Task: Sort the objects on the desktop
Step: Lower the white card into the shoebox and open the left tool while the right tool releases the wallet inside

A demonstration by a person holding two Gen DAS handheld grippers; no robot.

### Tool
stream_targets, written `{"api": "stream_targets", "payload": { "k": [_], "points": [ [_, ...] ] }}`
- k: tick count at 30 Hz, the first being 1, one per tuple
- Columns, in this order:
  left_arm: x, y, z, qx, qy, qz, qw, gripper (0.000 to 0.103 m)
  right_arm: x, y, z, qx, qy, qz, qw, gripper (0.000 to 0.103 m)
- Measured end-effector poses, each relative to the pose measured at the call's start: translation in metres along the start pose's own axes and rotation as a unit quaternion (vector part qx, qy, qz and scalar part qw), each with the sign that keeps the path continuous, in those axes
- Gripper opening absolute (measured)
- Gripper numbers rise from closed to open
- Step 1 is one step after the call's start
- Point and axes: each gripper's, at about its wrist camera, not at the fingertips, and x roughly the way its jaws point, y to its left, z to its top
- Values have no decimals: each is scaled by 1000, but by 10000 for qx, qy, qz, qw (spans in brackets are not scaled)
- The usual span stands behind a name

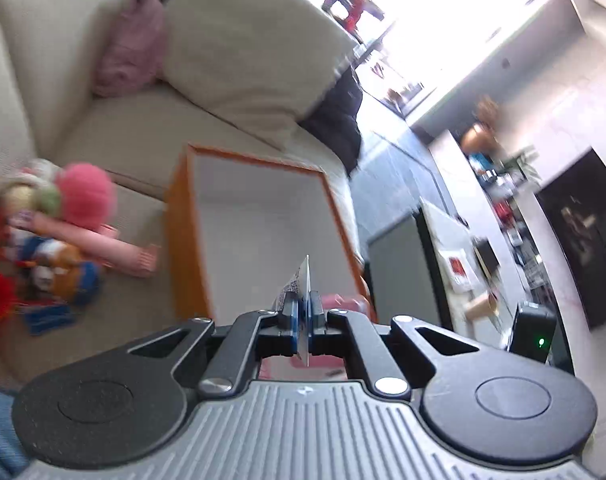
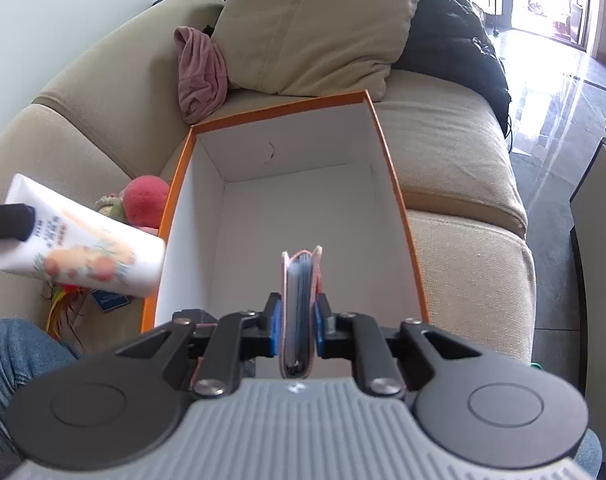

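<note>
An open orange box with a white, bare inside sits on the beige sofa; in the left wrist view its orange wall stands just ahead. My right gripper is shut on a pink card wallet, held upright over the box's near end. My left gripper is shut on the flat crimped end of a white cream tube, seen edge-on. In the right wrist view that tube hangs in the air just left of the box, with a black finger of the left gripper on its end.
Soft toys and a pink ball lie on the seat left of the box. A pink cloth, a beige cushion and a black jacket lie behind it. A person's jeans knee is at lower left. Shiny floor lies to the right.
</note>
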Motion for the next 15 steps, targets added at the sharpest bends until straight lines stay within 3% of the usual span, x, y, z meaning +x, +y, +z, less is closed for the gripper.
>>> {"api": "stream_targets", "payload": {
  "k": [3, 8, 15],
  "points": [
    [35, -11, -7, 8, 376, 5, 9993, 4, -2, -3, 0, -10, -15, -37, 10000, 17],
    [84, -11, -22, 72, 808, 481, 9955, 4, 8, -3, -2, -112, 176, -77, 9998, 17],
    [108, -14, -40, 291, 1276, 877, 9875, 4, 35, 6, -8, -292, 622, 2, 9976, 17]
  ]
}}
